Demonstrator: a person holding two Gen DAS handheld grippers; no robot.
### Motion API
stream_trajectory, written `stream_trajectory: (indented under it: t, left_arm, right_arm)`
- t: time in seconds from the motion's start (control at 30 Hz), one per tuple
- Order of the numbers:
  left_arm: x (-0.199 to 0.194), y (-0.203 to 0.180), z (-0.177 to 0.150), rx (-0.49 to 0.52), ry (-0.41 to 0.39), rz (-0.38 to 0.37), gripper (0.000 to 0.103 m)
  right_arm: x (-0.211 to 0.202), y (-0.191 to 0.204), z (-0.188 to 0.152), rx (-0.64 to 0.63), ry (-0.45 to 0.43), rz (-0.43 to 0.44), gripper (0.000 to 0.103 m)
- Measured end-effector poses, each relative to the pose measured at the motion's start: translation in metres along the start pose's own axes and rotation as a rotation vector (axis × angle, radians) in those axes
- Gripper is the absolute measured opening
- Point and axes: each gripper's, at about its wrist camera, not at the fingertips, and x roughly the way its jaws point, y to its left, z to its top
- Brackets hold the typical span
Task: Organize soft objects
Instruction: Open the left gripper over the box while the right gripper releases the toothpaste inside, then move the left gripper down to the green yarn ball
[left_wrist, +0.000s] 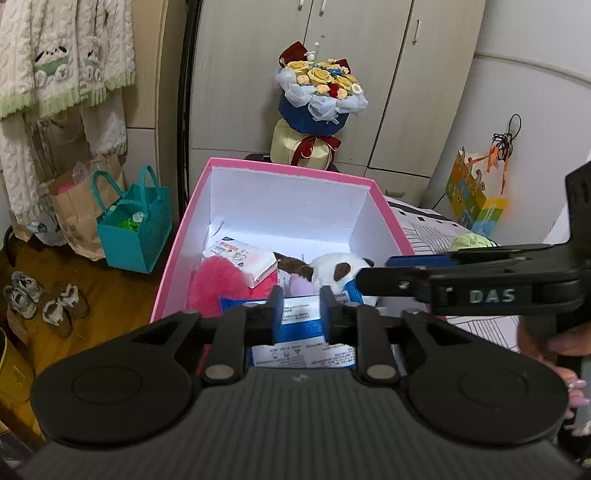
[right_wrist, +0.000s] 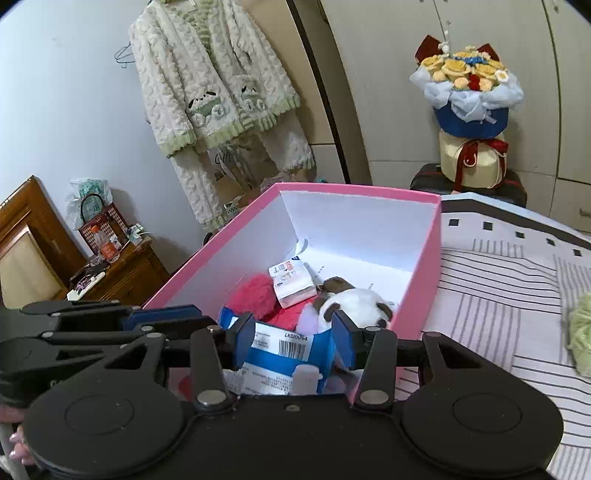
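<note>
Both claws are over the near end of the pink box (right_wrist: 424, 266), which sits on the bed (right_wrist: 517, 280) at its left edge, and the blue-and-white pack (right_wrist: 284, 350) is lying between the two of them. Your right claw (right_wrist: 291, 334) is spread with its pads either side of the pack but not squeezing it, as far as I can tell; your left claw (left_wrist: 302, 308) is only a little apart, with the pack's edge between the pads, and it doesn't look like a real pinch either. So I'd say the pack is basically dropped in. It looks like a light, squashy soft pack with a slick plastic wrap, so if you need to nudge it, grab across the short side near a corner and don't crush it. Further in you've got the pink fluffy thing (right_wrist: 258, 295), a small white packet (right_wrist: 291, 282) on top of it and the brown-and-white plush (right_wrist: 354, 302), all soft and forgiving. Both hands are angled down into the box, side by side. The green yarn ball (right_wrist: 581, 332) is out on the bed toward the right edge, probably next.
</note>
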Motion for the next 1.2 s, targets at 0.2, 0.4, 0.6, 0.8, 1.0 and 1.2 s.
stream_trajectory:
  t: [0.2, 0.4, 0.6, 0.8, 1.0, 1.2]
  left_arm:
    - [-0.023, -0.016, -0.005, 0.058, -0.007, 0.007, 0.034]
    - [-0.054, -0.036, -0.010, 0.108, -0.025, -0.006, 0.039]
    - [-0.086, -0.053, -0.019, 0.141, -0.037, -0.023, 0.042]
    - [-0.113, -0.070, -0.032, 0.178, -0.030, -0.049, 0.050]
    - [-0.130, -0.086, -0.045, 0.215, -0.021, -0.074, 0.058]
    - [-0.130, -0.111, -0.055, 0.274, 0.010, -0.113, 0.062]
  right_arm:
    - [-0.034, 0.012, -0.009, -0.065, 0.010, -0.027, 0.052]
    - [-0.075, 0.028, -0.024, -0.145, -0.010, -0.055, 0.058]
    - [-0.113, 0.045, -0.041, -0.218, -0.031, -0.075, 0.066]
    - [-0.147, 0.052, -0.056, -0.258, -0.048, -0.081, 0.074]
    - [-0.171, 0.050, -0.067, -0.269, -0.068, -0.094, 0.080]
    - [-0.186, 0.039, -0.083, -0.266, -0.078, -0.128, 0.086]
